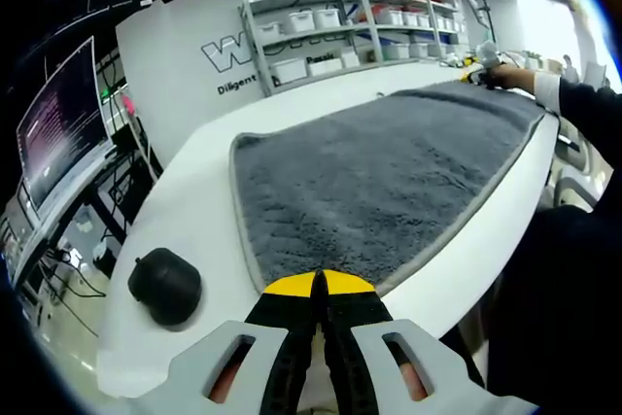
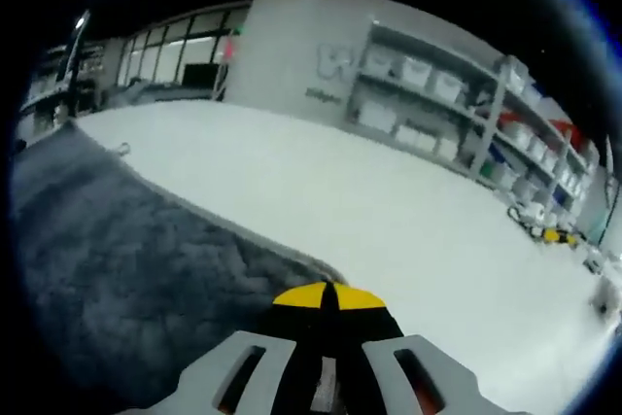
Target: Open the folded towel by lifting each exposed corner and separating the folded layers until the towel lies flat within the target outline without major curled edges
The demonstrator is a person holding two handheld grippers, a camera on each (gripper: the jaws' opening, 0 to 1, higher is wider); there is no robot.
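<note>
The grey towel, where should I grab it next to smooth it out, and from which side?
Probably the near edge of the grey towel, at the piped hem by the left gripper. Come in low from the table side: the towel lies nearly flat, so only the hem gives the fingers something to pinch.

You've got a grey, deep-pile plush cloth towel (image 1: 389,172) (fuzzy, matt) with a smooth stitched hem, on a smooth matt white table (image 1: 194,201). The black rounded object (image 1: 165,286) looks matt plastic.

Towel (image 2: 107,269) corner seemingly under tool (image 2: 328,300)
</note>
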